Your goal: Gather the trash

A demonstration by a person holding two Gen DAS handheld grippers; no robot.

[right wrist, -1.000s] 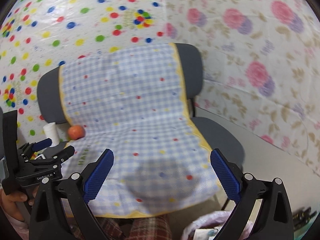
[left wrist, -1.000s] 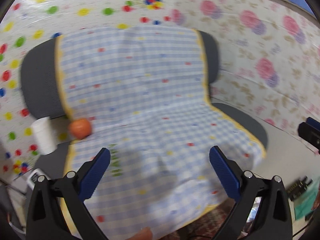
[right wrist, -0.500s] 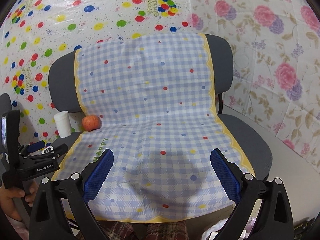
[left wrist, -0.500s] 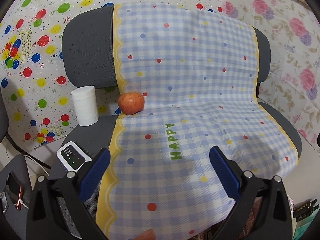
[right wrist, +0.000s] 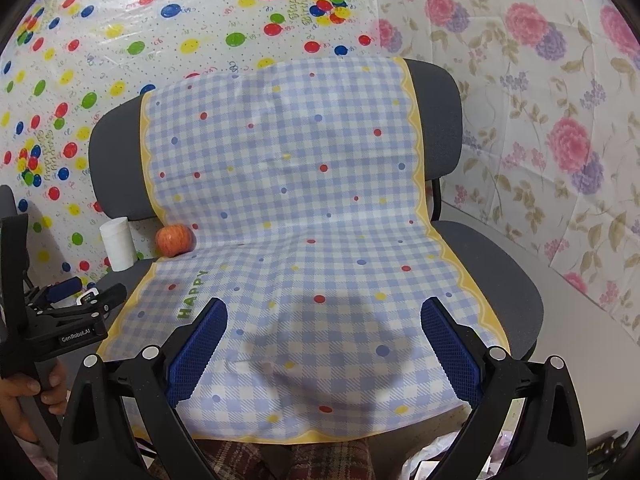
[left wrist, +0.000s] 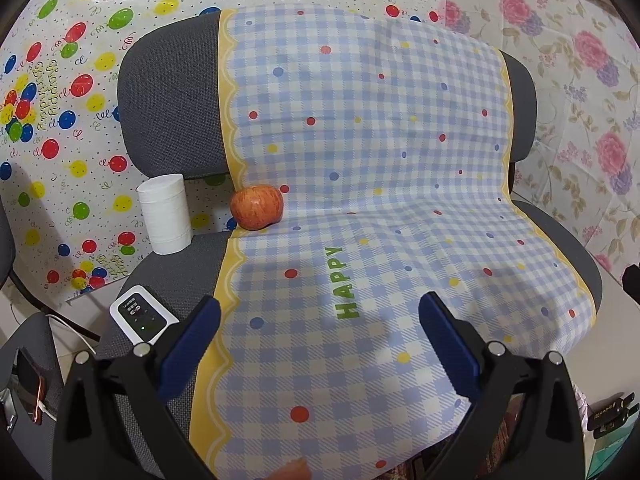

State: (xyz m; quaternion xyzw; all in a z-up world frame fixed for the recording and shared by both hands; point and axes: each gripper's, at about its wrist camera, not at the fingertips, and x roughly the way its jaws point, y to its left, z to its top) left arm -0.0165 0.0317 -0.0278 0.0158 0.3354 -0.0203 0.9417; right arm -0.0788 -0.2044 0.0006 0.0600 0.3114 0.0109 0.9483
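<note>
On the grey office chair (left wrist: 168, 92), draped with a blue gingham party cloth (left wrist: 380, 208), sit an apple (left wrist: 257, 207) and a white paper cup (left wrist: 165, 214). Cup stands upright on bare seat fabric just left of the apple, both at the back of the seat against the backrest. Small white device with a screen (left wrist: 138, 314) lies nearer the front edge; not trash by the look of it. Left gripper (left wrist: 319, 322) hovers over the seat front, jaws wide, holding nothing. Right gripper (right wrist: 324, 326) same: wide apart, empty, over the cloth's front edge. Bit of a white plastic bag (right wrist: 424, 462) shows below the chair in the right view, possibly the trash bag, too cropped to tell. Progress: cup and apple are on the chair, not in any bag. If they count as trash, both are left to collect; cup sits closest to the left gripper.
</note>
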